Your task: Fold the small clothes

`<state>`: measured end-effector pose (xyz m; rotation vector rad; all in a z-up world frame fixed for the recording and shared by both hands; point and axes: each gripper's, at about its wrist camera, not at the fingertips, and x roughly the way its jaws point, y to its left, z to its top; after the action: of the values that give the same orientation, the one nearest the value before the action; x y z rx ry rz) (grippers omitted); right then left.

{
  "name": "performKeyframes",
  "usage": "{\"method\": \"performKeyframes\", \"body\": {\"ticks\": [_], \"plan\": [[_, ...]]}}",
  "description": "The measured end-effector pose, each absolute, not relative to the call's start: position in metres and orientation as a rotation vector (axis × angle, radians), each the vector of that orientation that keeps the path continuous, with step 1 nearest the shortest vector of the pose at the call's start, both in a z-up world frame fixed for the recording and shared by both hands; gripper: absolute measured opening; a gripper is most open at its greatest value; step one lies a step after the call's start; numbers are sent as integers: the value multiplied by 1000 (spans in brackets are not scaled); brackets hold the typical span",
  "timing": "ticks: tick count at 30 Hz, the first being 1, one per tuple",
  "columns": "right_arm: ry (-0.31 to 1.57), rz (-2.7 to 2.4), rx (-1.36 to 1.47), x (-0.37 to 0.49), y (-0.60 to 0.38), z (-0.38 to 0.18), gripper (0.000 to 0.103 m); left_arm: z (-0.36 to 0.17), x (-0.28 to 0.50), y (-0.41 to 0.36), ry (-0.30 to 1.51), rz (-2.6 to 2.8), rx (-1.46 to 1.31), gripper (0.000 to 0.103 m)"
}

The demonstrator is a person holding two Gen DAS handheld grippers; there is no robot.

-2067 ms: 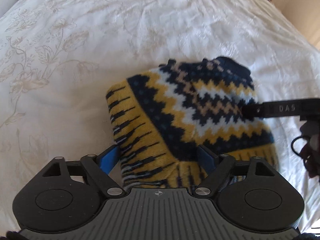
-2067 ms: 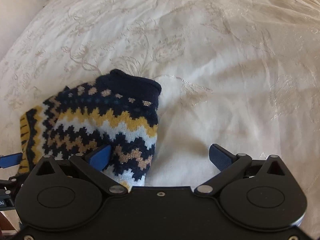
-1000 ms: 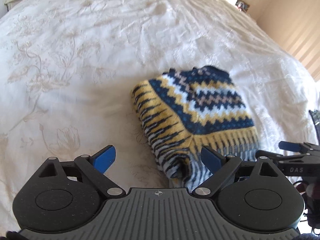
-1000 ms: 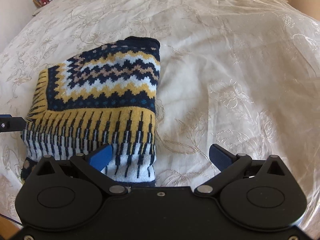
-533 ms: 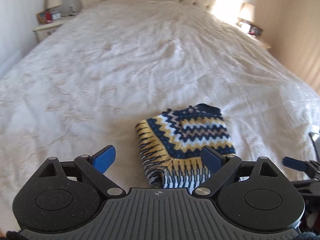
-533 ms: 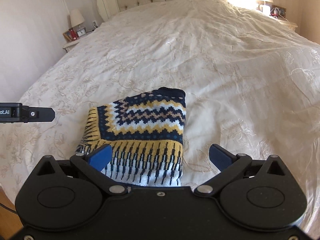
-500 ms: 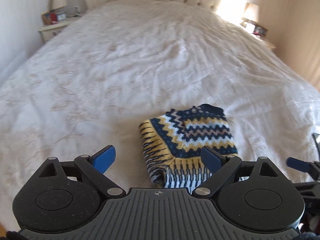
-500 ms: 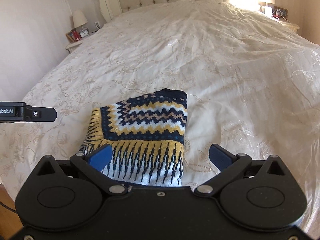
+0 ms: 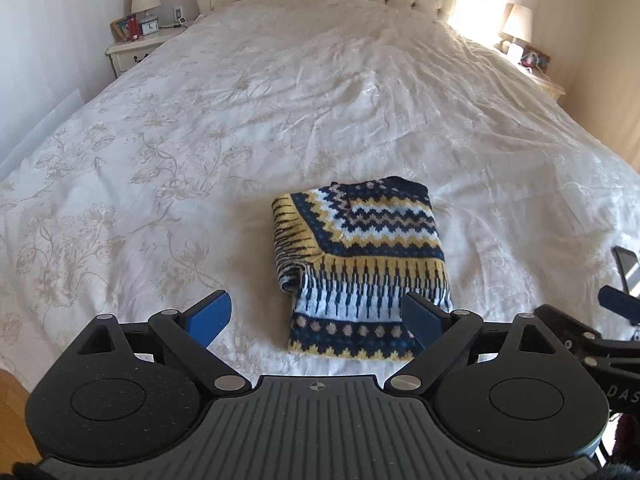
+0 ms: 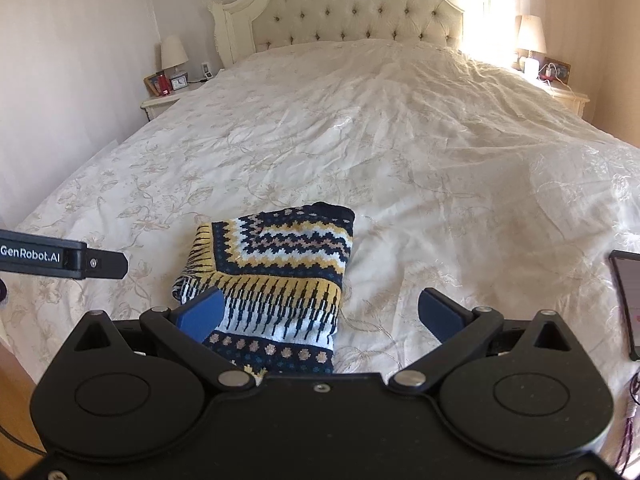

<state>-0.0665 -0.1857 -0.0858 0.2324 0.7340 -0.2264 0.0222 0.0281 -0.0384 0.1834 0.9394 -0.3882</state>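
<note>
A small knitted sweater [image 9: 360,256] in navy, yellow and white zigzags lies folded into a compact rectangle on the white bed [image 9: 280,120]. It also shows in the right wrist view [image 10: 276,272]. My left gripper [image 9: 316,316] is open and empty, held above the bed's near edge, short of the sweater. My right gripper [image 10: 320,312] is open and empty, also back from the sweater, with its left finger over the sweater's near left corner in the image. Neither gripper touches the sweater.
A tufted headboard [image 10: 360,12] stands at the far end. Nightstands with lamps flank the bed at the left [image 9: 136,48] and right [image 10: 560,92]. A phone [image 10: 628,300] lies on the bed at the right edge. Wooden floor [image 9: 12,420] shows at lower left.
Both grippers have let go of the sweater and pulled back and up, away from it. The folded sweater stays in place on the bed and looks smaller and farther off.
</note>
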Motion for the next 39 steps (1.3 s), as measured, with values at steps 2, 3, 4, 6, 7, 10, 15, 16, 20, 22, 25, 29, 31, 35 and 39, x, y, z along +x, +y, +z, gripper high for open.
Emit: {"method": "performKeyframes", "body": {"ticks": [2, 3, 4, 6, 7, 10, 15, 16, 20, 22, 25, 29, 31, 35, 39], "plan": [[750, -258, 241, -71, -187, -84, 102, -38, 12, 26, 933, -369, 220, 92], [762, -275, 245, -72, -187, -83, 102, -39, 8, 25, 930, -365, 238, 92], [775, -287, 248, -74, -188, -83, 102, -39, 4, 24, 930, -364, 250, 92], [803, -282, 265, -76, -189, -84, 102, -39, -2, 24, 939, -377, 252, 92], [814, -267, 286, -78, -191, -85, 102, -40, -5, 24, 949, -389, 243, 92], [848, -239, 350, -83, -192, -89, 102, -42, -9, 26, 977, -401, 226, 92], [867, -237, 389, -92, -186, -94, 102, -47, -17, 28, 998, -397, 239, 92], [870, -241, 391, -94, -183, -94, 102, -49, -17, 29, 1006, -399, 240, 92], [873, -255, 395, -98, -179, -94, 102, -52, -19, 33, 1029, -393, 243, 92], [873, -261, 400, -98, -178, -94, 102, -55, -20, 35, 1039, -389, 246, 92], [877, -263, 404, -98, -177, -95, 102, -59, -20, 38, 1061, -386, 250, 92], [884, -269, 411, -97, -175, -96, 102, -61, -20, 42, 1076, -374, 259, 92], [886, -269, 417, -95, -173, -97, 102, -62, -19, 45, 1080, -369, 262, 92], [888, -270, 424, -89, -172, -99, 102, -63, -15, 48, 1094, -371, 258, 92], [892, -274, 425, -82, -170, -101, 102, -66, -9, 49, 1105, -375, 256, 92]]}}
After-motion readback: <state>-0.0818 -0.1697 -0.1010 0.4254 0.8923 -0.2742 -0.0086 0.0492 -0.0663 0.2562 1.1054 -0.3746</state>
